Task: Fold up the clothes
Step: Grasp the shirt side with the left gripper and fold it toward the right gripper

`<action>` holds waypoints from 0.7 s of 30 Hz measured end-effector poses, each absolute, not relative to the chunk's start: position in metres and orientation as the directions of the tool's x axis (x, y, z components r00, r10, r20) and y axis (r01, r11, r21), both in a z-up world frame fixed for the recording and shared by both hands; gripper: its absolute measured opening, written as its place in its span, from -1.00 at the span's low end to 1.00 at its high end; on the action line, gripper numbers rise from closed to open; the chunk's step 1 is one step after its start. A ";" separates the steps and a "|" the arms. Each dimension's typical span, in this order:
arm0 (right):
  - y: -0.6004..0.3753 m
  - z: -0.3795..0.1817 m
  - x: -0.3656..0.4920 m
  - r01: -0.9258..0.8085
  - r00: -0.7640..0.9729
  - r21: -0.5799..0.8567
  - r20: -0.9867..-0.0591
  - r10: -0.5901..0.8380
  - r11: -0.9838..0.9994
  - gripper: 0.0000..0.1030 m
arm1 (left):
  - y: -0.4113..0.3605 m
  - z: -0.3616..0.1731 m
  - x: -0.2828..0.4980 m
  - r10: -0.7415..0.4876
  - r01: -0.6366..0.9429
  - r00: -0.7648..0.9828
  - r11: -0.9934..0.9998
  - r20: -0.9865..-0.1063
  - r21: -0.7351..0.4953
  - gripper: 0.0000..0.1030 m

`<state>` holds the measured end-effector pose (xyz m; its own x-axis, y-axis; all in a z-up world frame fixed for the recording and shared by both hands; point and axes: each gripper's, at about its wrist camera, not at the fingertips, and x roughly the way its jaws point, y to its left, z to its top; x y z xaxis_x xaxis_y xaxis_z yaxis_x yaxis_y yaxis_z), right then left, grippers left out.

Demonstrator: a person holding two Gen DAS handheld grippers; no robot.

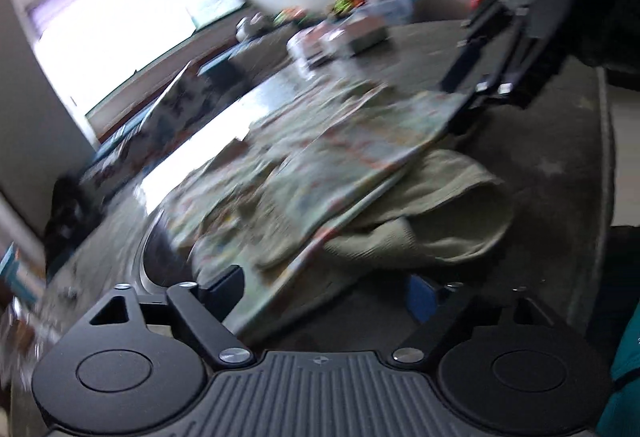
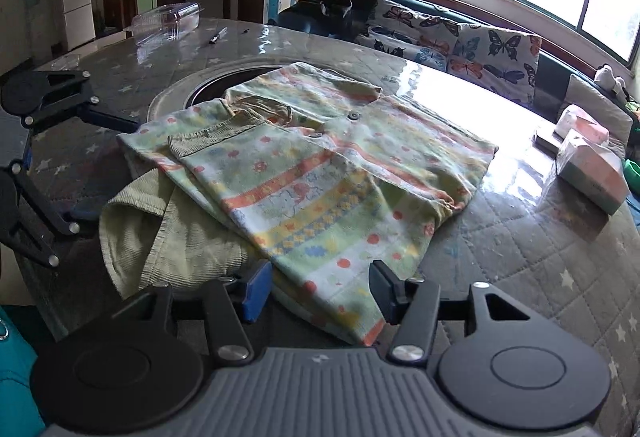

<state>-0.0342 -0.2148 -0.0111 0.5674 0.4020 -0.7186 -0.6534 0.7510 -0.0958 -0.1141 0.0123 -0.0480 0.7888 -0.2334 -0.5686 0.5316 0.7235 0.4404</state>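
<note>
Right wrist view: both the right claw (image 2: pixel 320 291) and left claw (image 2: pixel 76 165) gape wide, empty, beside the shirt (image 2: pixel 320 165).

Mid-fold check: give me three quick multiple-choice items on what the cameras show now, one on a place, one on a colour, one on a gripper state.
1. Where does the patterned shirt lie?
A. on the sofa
B. on the table
C. on the floor

2. What colour are the shirt's broad stripes?
A. orange
B. black
C. purple

3. How does the right gripper stand?
A. shut on the shirt
B. open, straddling the hem
C. out of view

Answers: B, it is spread on the table; A, orange bands cross the fabric; B, a wide gap separates its fingers.
</note>
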 end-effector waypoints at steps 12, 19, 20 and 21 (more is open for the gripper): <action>-0.217 -0.010 -0.043 -0.689 0.548 -0.112 -0.727 0.414 0.716 0.08 | 0.015 -0.032 -0.093 -0.404 0.617 0.727 0.739 -0.556 0.269 -0.69; -0.197 -0.013 -0.048 -0.747 0.527 -0.128 -0.711 0.465 0.652 0.19 | 0.026 -0.007 -0.062 -0.429 0.575 0.726 0.808 -0.538 0.132 -0.73; -0.193 -0.014 -0.047 -0.751 0.529 -0.128 -0.704 0.473 0.648 0.16 | 0.026 -0.006 -0.057 -0.432 0.572 0.722 0.812 -0.541 0.115 -0.73; -0.189 -0.015 -0.045 -0.752 0.528 -0.121 -0.699 0.482 0.648 0.14 | 0.026 -0.005 -0.053 -0.436 0.569 0.717 0.816 -0.544 0.098 -0.73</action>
<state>-0.0447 -0.1889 -0.0147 0.5281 0.4821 -0.6991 -0.7518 0.6482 -0.1210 -0.0527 0.0263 -0.0047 0.7174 -0.4356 -0.5437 0.5695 0.8162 0.0976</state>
